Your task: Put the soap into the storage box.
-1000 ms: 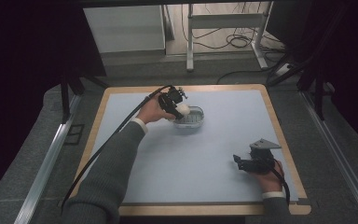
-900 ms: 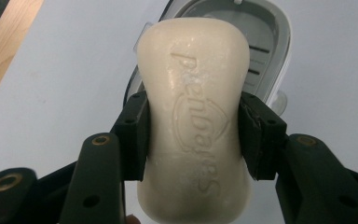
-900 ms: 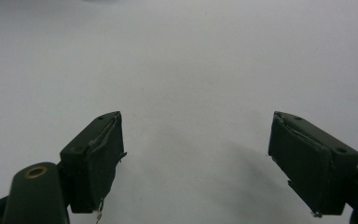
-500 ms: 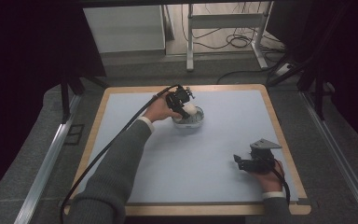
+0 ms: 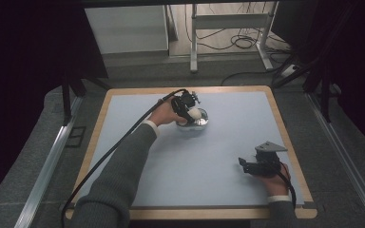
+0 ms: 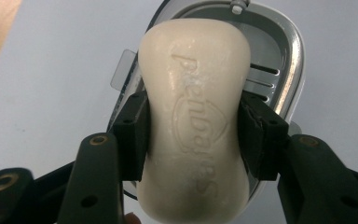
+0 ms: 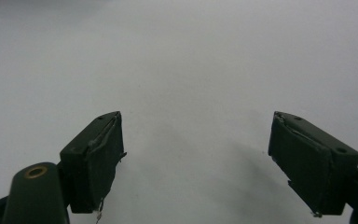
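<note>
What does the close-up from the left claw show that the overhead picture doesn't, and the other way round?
The left claw view alone shows the raised lettering on the soap and the slots in the metal soap dish. The high view alone shows the right claw open near the table's near right corner, both sleeves, and the floor cables. Both show the left claw shut on the soap above the dish.

One bar of soap (image 6: 196,116) shows, cream-coloured and stamped with raised lettering. One soap dish (image 6: 279,60) lies under it, shiny metal with drain slots. Two hand-held grippers are counted: the left hand-held gripper (image 5: 186,105), at the soap dish, and the right hand-held gripper (image 5: 259,164), well apart from the soap dish toward the person. Each has two black jaws, four in all. One surface (image 5: 218,152) carries the soap dish.
</note>
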The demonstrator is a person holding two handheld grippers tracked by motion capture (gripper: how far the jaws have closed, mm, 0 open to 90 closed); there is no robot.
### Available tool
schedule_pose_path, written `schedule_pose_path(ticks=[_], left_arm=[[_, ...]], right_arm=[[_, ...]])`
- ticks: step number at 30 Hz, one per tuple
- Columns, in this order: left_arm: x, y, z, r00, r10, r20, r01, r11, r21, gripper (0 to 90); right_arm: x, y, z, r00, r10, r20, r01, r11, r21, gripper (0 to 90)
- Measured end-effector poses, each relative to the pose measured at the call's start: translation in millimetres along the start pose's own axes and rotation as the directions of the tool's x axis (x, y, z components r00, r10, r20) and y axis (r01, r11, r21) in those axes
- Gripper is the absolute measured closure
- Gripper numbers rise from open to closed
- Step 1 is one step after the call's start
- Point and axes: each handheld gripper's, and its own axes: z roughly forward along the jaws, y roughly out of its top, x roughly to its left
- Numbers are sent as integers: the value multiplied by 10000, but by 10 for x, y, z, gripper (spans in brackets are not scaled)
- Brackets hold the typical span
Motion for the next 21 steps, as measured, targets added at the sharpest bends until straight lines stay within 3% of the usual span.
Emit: schedule_pose_path(ticks=[6,13,21], left_arm=[[0,3,-113,10000,-56,64,59,9987,-512,430],[9,-27,-213,9999,-96,45,99,9975,-695,402],[-67,-149,-383,9990,-340,295,376,9908,-1302,391]], right_arm=[[-3,-6,5,10000,-1,3,1,10000,-2,177],[-7,-6,-2,10000,5,8,-5,10000,-22,177],[-24,-27,-7,9999,101,11,-101,9999,-46,177]])
